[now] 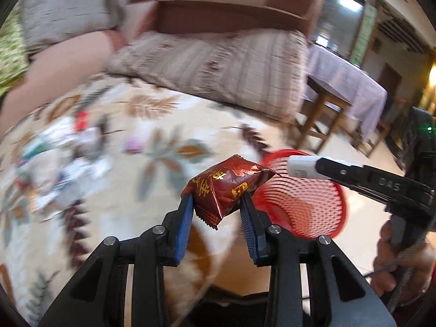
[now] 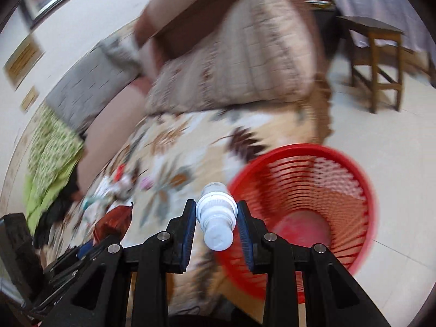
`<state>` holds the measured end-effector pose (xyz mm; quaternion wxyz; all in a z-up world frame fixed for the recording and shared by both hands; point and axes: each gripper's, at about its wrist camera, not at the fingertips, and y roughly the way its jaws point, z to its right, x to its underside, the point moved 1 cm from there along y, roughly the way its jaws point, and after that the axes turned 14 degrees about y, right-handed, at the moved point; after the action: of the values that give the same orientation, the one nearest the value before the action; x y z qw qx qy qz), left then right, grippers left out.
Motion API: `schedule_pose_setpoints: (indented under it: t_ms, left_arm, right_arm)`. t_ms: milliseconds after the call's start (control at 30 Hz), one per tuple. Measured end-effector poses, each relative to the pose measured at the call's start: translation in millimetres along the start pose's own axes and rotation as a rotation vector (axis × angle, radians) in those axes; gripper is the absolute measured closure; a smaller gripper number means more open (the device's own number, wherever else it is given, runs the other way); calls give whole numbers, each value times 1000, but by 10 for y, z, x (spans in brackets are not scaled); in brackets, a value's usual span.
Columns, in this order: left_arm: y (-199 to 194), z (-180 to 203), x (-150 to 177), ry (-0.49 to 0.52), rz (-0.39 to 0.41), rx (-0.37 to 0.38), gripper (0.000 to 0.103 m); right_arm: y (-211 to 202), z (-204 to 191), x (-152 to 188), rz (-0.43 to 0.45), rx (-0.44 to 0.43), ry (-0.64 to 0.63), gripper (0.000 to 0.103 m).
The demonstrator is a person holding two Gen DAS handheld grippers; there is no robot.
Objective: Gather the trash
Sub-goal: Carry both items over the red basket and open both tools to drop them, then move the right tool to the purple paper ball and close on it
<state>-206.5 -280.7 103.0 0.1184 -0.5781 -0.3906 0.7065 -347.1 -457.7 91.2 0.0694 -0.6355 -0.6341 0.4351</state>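
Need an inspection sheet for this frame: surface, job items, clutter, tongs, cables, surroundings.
Surface: leaf-print cover over a sofa seat; blurred.
Job's things: red snack wrapper in the left tongs; white bottle in the right tongs; red mesh basket on the floor beside the seat, looks empty where visible.
Clutter: loose pile of wrappers and scraps on the cover, too blurred to itemise.
Tongs: both shut on their items, near the basket.
Cables: thin cord by the person's hand.
Surroundings: patterned cushion, wooden stool, cloth-covered table.
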Motion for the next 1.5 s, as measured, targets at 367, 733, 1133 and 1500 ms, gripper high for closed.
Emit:
schedule_pose_setpoints:
  t_ms: [367, 733, 1133, 1500]
  left_arm:
    - [614, 661, -446, 47, -61, 117, 49]
    - [12, -43, 118, -63, -45, -27, 46]
    - [-704, -897, 1073, -239, -47, -181, 43]
    - [-1173, -1401, 1329, -380, 26, -281, 40]
  right_arm:
    - [-279, 429, -384, 113, 75, 55, 54]
    - [-25, -102, 65, -9, -7, -54, 54]
    - [222, -1061, 862, -161, -72, -277, 53]
    - [180, -1708, 891, -152, -101, -399, 39]
